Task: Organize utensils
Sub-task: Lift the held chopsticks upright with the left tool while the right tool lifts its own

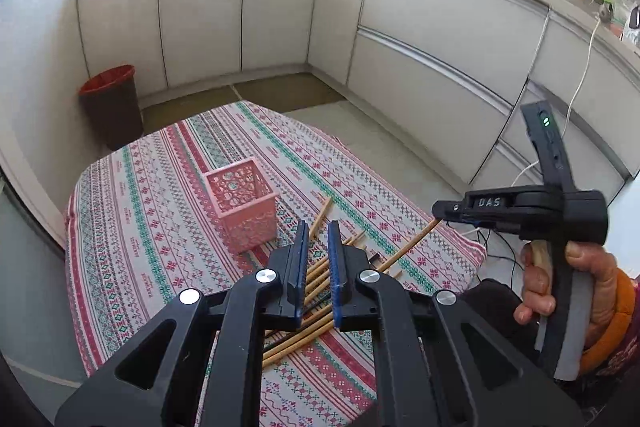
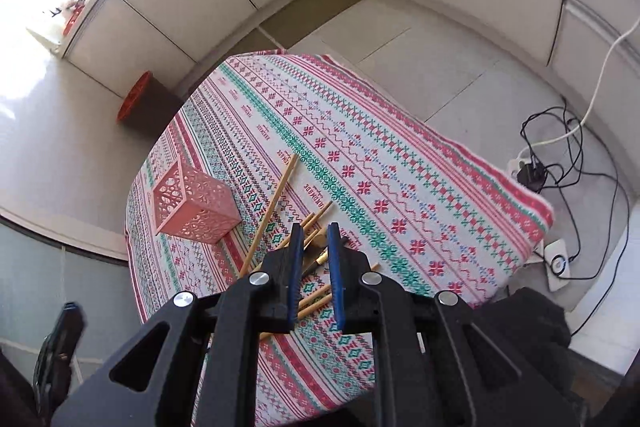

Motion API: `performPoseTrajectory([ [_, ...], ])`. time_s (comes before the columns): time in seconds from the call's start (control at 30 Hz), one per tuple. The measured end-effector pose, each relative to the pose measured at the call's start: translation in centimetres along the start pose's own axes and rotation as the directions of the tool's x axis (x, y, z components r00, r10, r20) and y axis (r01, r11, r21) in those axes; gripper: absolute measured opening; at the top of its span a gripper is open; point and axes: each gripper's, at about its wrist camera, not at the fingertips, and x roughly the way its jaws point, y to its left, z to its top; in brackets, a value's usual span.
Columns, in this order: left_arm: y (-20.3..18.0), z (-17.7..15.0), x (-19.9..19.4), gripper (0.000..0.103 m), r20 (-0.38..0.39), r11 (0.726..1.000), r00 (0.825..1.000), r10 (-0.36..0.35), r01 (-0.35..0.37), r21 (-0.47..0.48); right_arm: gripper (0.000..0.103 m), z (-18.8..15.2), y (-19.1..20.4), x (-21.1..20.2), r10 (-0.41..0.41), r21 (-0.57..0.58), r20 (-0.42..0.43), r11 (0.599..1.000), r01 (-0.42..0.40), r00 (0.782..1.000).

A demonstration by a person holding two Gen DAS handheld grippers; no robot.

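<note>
Where cabinets [image 1: 280, 15] curve, tablecloth [image 1: 152, 227] spreads

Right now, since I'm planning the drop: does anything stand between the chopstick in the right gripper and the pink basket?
Nothing visible does. Between the bamboo chopstick in the right gripper and the pink perforated plastic basket lies only patterned tablecloth.

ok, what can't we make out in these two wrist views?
- Pile of wooden chopsticks: count unclear in both views; gripper fingers cover it.
- Pink perforated plastic basket: its floor, hidden by its walls, both views.
- Single wooden chopstick in the right gripper: lower end, left wrist view, behind the left gripper.
</note>
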Motion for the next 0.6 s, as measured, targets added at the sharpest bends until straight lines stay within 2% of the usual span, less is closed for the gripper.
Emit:
performPoseTrajectory([
  [0.03,-0.9,0.3,1.4,0.021,-0.045,1.0,0.999,-0.01,0.011,0.018,0.013,0.2,-0.4,-0.3,0.002,0.002,0.002,1.0,-0.002,1.0],
  [0.07,-1.4,0.6,2.5,0.038,-0.084,0.999,0.996,-0.02,0.023,0.03,0.013,0.5,-0.9,-0.5,0.002,0.008,0.005,1.0,-0.002,1.0],
  [0.13,-3.1,1.8,6.1,0.058,-0.162,0.998,0.987,0.015,-0.003,0.07,0.012,1.3,-2.1,-0.3,0.008,0.032,0.005,0.999,-0.008,1.0],
  [0.17,-3.7,2.4,7.9,0.06,-0.207,0.996,0.978,0.026,-0.008,0.089,0.012,1.7,-2.7,-0.2,0.009,0.046,0.004,0.999,-0.009,1.0],
  [0.23,-4.7,3.8,12.8,0.06,-0.318,0.993,0.946,0.062,-0.027,0.111,0.012,2.6,-3.9,0.3,0.01,0.063,-0.006,0.998,-0.01,1.0],
  [0.3,-4.9,4.9,17.4,0.06,-0.414,0.991,0.905,0.098,-0.052,0.122,0.012,3.5,-5.1,1.1,0.014,0.082,-0.019,0.997,-0.012,1.0],
  [0.43,-4.9,5.7,25.6,0.059,-0.545,0.979,0.817,0.188,-0.11,0.173,0.012,5.0,-7.5,3.2,0.029,0.125,-0.049,0.992,-0.023,0.998],
  [0.5,-4.5,5.6,28.5,0.051,-0.598,0.977,0.776,0.201,-0.114,0.181,0.012,5.6,-8.3,4.3,0.037,0.137,-0.06,0.99,-0.028,0.997],
  [0.57,-3.8,5.5,30.5,0.03,-0.644,0.979,0.739,0.197,-0.109,0.175,0.012,6.0,-8.7,5.2,0.045,0.142,-0.07,0.989,-0.035,0.997],
  [0.6,-3.3,5.4,31.3,0.025,-0.658,0.979,0.727,0.195,-0.109,0.17,0.012,6.2,-8.9,5.6,0.049,0.146,-0.074,0.989,-0.037,0.996],
])
